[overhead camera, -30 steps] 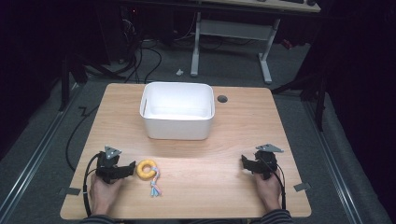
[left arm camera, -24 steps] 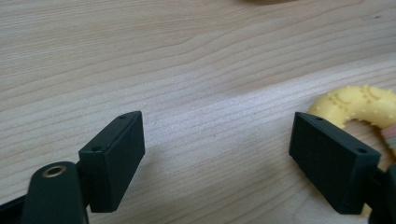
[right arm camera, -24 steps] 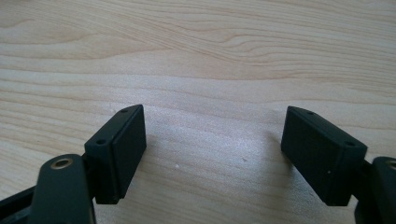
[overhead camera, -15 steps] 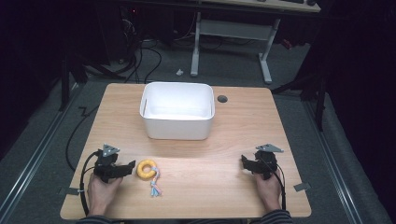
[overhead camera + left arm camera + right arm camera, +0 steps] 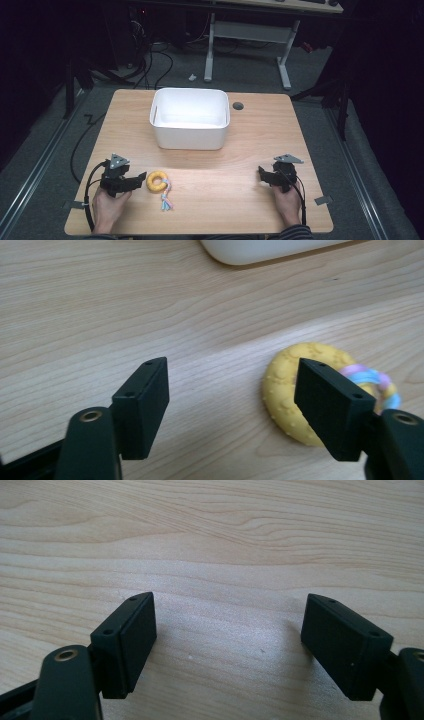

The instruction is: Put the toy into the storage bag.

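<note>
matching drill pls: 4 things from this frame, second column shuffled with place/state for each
Things:
1. white bin
2. yellow ring toy
3. left tool
4. right tool

Places/states:
A. open, bare wood between its jaws
B. far middle of the table, empty as far as can be seen
C. open, one jaw beside the ring
D. lies flat near the front left, pastel cord attached

Pairs: 1-B, 2-D, 3-C, 4-A

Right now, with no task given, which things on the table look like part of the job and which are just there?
Likely in play, a guess:
yellow ring toy, by the open left tongs
white bin

Just there:
table's cable hole
open right tongs, over bare wood
</note>
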